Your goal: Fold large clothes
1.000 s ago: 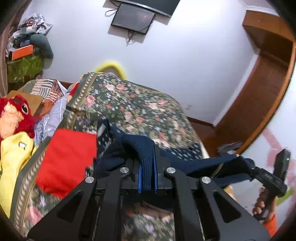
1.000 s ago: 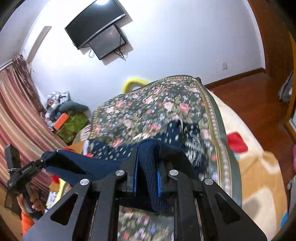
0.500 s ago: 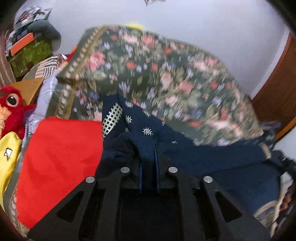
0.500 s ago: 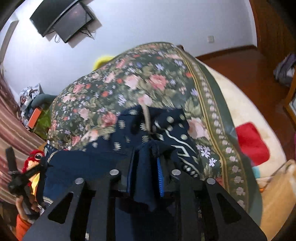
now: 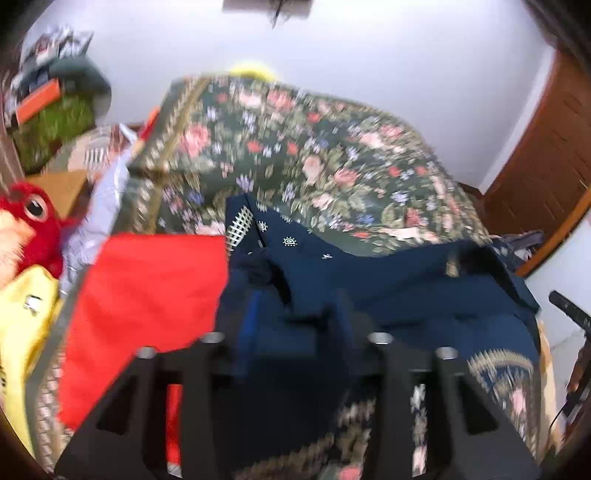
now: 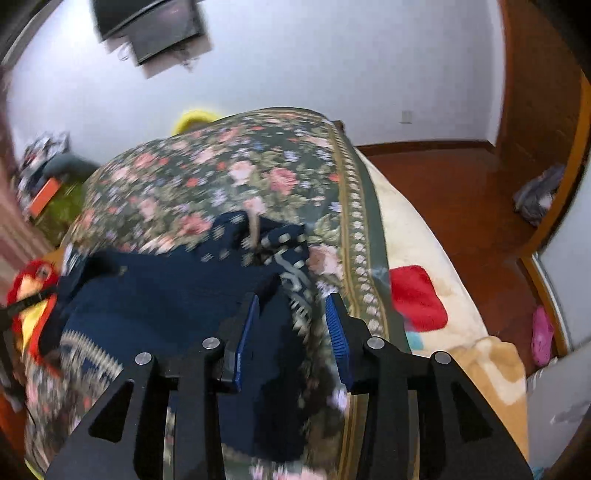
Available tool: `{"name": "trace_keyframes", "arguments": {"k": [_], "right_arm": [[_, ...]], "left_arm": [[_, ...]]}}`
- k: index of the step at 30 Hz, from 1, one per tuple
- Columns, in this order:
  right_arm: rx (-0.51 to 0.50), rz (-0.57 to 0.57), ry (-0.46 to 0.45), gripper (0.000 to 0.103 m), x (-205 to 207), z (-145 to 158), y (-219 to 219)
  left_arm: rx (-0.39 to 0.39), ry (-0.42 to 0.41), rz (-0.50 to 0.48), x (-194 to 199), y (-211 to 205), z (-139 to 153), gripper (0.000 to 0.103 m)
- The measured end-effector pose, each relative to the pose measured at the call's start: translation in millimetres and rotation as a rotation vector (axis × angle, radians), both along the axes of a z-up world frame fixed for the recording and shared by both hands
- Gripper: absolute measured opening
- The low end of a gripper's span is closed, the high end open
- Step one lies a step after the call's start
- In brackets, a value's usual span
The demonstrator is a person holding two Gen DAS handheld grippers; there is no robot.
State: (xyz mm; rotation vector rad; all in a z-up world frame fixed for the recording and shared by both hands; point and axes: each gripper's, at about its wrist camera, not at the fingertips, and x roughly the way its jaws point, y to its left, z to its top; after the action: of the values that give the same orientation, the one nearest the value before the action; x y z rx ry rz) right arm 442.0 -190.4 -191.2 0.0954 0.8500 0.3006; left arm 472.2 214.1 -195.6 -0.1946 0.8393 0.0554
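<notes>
Left wrist view: left tongs (image 5: 295, 325), black with blue pads, jaws parted and just been opening; dark navy garment with pale printed pattern (image 5: 406, 291) lies between them, no longer pinched, spread flat on the bed. Bed cover: dark green quilt with pink and red flowers (image 5: 314, 147). Just beside the garment on its left: flat red cloth (image 5: 147, 295). Further left: yellow fabric (image 5: 29, 325) and red plush toy with a large eye (image 5: 33, 221). Picture blurred; fine detail not readable.

Right wrist view: right tongs (image 6: 291, 332), same build, jaws standing apart and just been opening; one blue pad (image 6: 338, 339) is clear of the cloth, and a fold of the navy garment (image 6: 166, 295) lies loose between the jaws on the floral quilt (image 6: 221, 173). Right of the quilt: cream blanket (image 6: 454, 295) carrying a red patch (image 6: 415, 295). Beyond: reddish wooden floor (image 6: 454, 184), white wall (image 6: 332, 55), dark wall-mounted screen (image 6: 147, 22).
</notes>
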Motion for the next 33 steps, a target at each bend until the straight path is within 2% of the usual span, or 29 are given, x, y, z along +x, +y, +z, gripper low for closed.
{"name": "trace_keyframes", "arguments": {"k": [2,7,12,14,17,21,23,26,28,30,33], "right_arm": [[-0.012,0.047,-0.008,0.036,-11,2,9],[-0.026,0.148,0.014,0.037,-24,-8,43],[-0.028,0.187,0.075,0.037,-4,-33,76],[-0.026,0.176,0.100,0.037,11,-42,84],[-0.024,0.146,0.111,0.039,37,-50,92],[-0.078,0.026,0.082,0.039,77,-49,92],[-0.038,-0.022,0.074,0.039,86,-41,87],[0.001,-0.058,0.018,0.040,82,-26,86],[-0.008,-0.043,-0.038,0.040,69,-15,89],[-0.019,0.005,-0.067,0.042,56,-7,96],[-0.012,0.088,-0.050,0.049,44,-8,109]], "left_arm": [[0.031,-0.010,-0.019,-14,-5,5,0.051],[0.081,0.065,-0.096,-23,-25,-7,0.051],[0.048,0.145,-0.126,3,-38,-35,0.052],[0.075,0.181,-0.113,22,-39,-51,0.055],[0.091,0.168,-0.081,45,-33,-59,0.057],[0.060,0.153,-0.009,76,-19,-49,0.058],[0.043,0.138,0.054,89,-8,-40,0.058],[-0.018,0.078,0.130,96,13,-23,0.058],[-0.021,0.068,0.160,93,21,-18,0.059],[-0.022,0.074,0.144,89,24,-18,0.059],[0.010,0.107,0.109,75,18,-24,0.059]]}}
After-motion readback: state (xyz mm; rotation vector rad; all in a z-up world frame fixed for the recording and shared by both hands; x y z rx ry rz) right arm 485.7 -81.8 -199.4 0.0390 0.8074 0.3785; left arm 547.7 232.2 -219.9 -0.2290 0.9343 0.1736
